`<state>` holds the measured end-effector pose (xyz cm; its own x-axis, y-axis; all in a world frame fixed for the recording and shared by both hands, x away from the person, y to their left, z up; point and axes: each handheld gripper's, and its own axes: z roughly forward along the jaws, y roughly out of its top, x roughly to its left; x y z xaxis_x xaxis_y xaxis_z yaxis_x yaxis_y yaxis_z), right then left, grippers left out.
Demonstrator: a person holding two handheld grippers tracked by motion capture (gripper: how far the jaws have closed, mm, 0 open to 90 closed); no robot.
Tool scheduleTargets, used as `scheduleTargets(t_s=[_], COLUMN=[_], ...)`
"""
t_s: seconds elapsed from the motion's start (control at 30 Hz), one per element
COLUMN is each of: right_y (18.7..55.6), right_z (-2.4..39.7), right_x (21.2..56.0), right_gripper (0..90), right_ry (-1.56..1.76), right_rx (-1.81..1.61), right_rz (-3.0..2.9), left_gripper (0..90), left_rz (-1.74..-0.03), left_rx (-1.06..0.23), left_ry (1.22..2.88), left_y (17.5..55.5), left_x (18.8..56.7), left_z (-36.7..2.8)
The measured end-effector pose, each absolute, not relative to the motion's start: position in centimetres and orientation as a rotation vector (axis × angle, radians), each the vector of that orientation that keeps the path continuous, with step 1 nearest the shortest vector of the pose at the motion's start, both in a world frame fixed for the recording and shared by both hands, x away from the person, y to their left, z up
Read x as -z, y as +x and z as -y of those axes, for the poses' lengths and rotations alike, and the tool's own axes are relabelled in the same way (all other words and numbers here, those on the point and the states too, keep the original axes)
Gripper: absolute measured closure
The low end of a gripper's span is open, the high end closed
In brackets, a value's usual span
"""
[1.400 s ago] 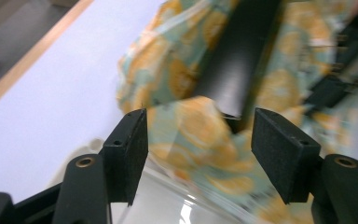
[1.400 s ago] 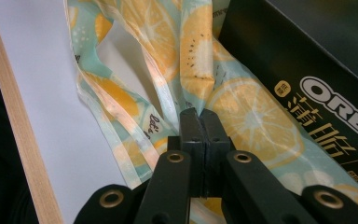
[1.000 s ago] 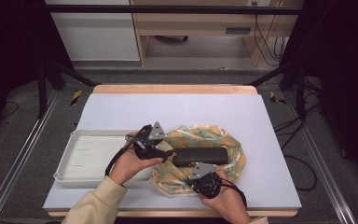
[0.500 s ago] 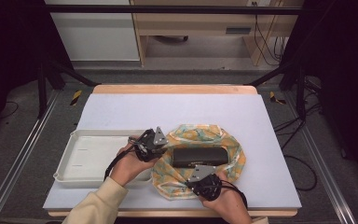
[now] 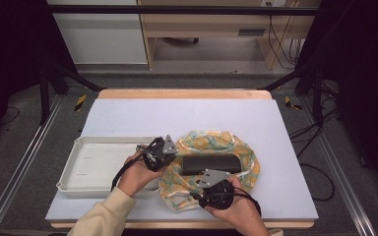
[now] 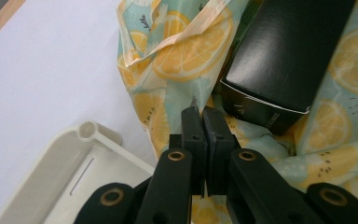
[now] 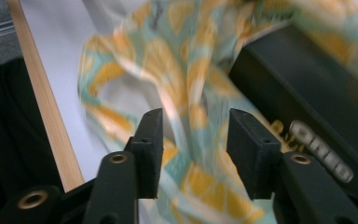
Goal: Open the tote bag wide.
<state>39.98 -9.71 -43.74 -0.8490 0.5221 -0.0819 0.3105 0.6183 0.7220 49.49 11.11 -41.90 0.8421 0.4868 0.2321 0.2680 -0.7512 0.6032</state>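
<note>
the lemon-print cloth [image 5: 216,147] lies bunched on the worktop [image 5: 187,115], at about five o'clock of its middle, wrapped loosely around a black box [image 5: 211,163] that rests on it; the left tongs [image 6: 204,122] are closed tight on a fold of the cloth at the box's nine o'clock end, just beside the white tray [image 5: 93,164]; the right tongs [image 7: 193,140] have just been opening and stand parted, cloth between the jaws but unpinched, at the box's six o'clock side.
</note>
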Motion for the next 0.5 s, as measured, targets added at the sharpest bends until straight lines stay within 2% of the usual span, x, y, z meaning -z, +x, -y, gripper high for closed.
scheduleTargets(t_s=[0.07,0.17,0.27,0.3,0.33,0.5], right_y=[40.1,40.6,41.2,41.3,41.4,41.6], right_z=[9.1,8.1,7.4,7.4,7.4,7.3], right_x=[43.2,43.6,44.7,45.0,45.2,45.8], right_gripper=[56.1,62.8,75.5,85.4,89.8,90.0], right_ry=[0.679,0.688,0.691,0.694,0.682,0.674], right_rx=[-1.074,-1.057,-1.025,-1.020,-1.023,-1.009], right_rz=[-2.539,-2.524,-2.536,-2.540,-2.545,-2.568], left_gripper=[89.1,89.3,89.3,89.4,89.4,89.7], left_rz=[-0.552,-0.547,-0.556,-0.556,-0.554,-0.563], left_rx=[-0.506,-0.510,-0.522,-0.522,-0.522,-0.542], left_ry=[2.441,2.441,2.437,2.443,2.446,2.445], left_y=[49.4,49.5,49.7,49.9,50.0,51.0], left_x=[41.8,41.6,41.6,41.6,41.7,41.9], left_z=[-11.1,-11.1,-11.0,-10.9,-10.8,-9.8])
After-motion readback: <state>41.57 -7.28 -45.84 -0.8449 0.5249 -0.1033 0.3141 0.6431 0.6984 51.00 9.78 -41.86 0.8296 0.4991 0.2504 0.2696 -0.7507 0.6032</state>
